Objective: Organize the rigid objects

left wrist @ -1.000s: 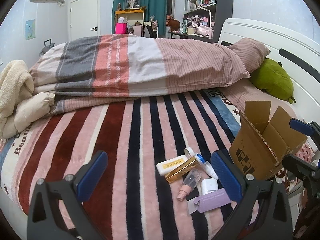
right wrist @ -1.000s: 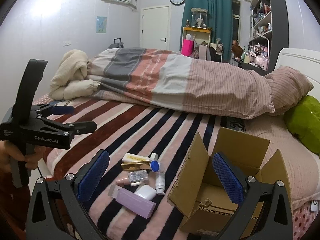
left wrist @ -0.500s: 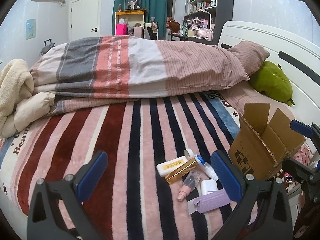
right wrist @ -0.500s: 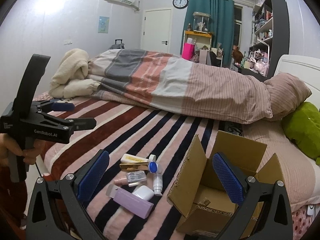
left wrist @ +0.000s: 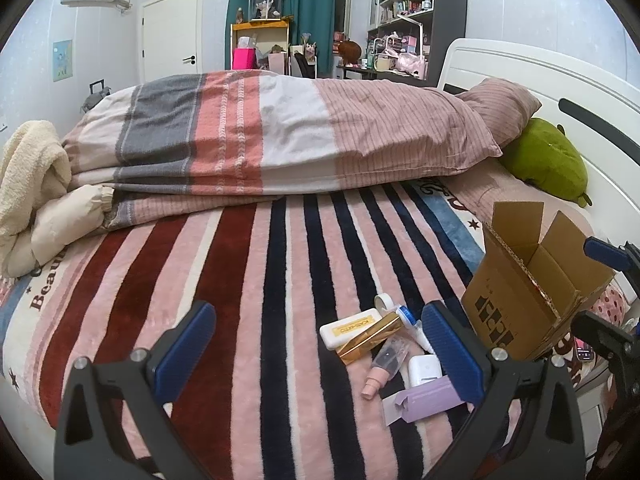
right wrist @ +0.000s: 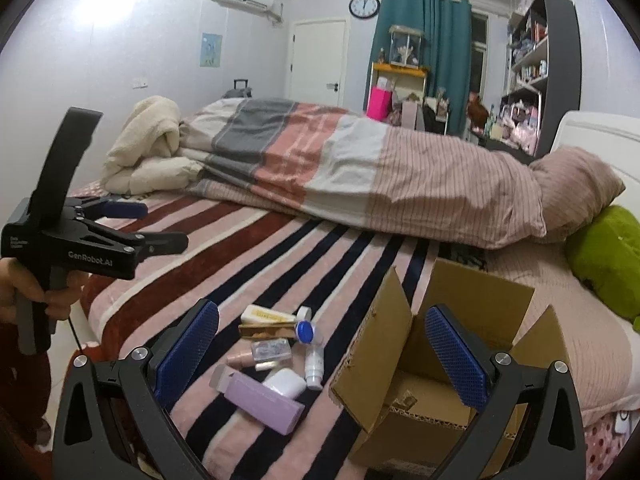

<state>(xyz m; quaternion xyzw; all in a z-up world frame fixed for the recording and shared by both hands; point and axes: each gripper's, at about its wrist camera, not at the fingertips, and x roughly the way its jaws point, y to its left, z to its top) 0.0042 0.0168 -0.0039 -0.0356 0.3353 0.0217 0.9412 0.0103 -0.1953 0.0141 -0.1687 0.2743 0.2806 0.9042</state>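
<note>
Several small toiletries lie in a pile on the striped blanket: a purple box (right wrist: 260, 400), a white case (right wrist: 285, 382), a white bottle (right wrist: 313, 365), a gold box (right wrist: 266, 331) and a cream tube (right wrist: 265, 314). In the left wrist view the same purple box (left wrist: 428, 398), gold box (left wrist: 370, 339) and pink spray bottle (left wrist: 383, 365) show. An open cardboard box (right wrist: 472, 300) (left wrist: 528, 280) stands just right of the pile. My right gripper (right wrist: 320, 332) hovers open above pile and box. My left gripper (left wrist: 316, 332) (right wrist: 156, 226) is open, left of the pile, holding nothing.
A folded striped duvet (left wrist: 280, 140) and a pillow (left wrist: 500, 100) cross the bed behind. Cream blankets (left wrist: 32, 184) are heaped at the left, a green plush (left wrist: 548, 160) sits by the white headboard (left wrist: 520, 64). A hand (right wrist: 24, 284) grips the left tool at the bed's edge.
Both views have drifted only slightly. Both grippers stay open, and the items and the box have not moved.
</note>
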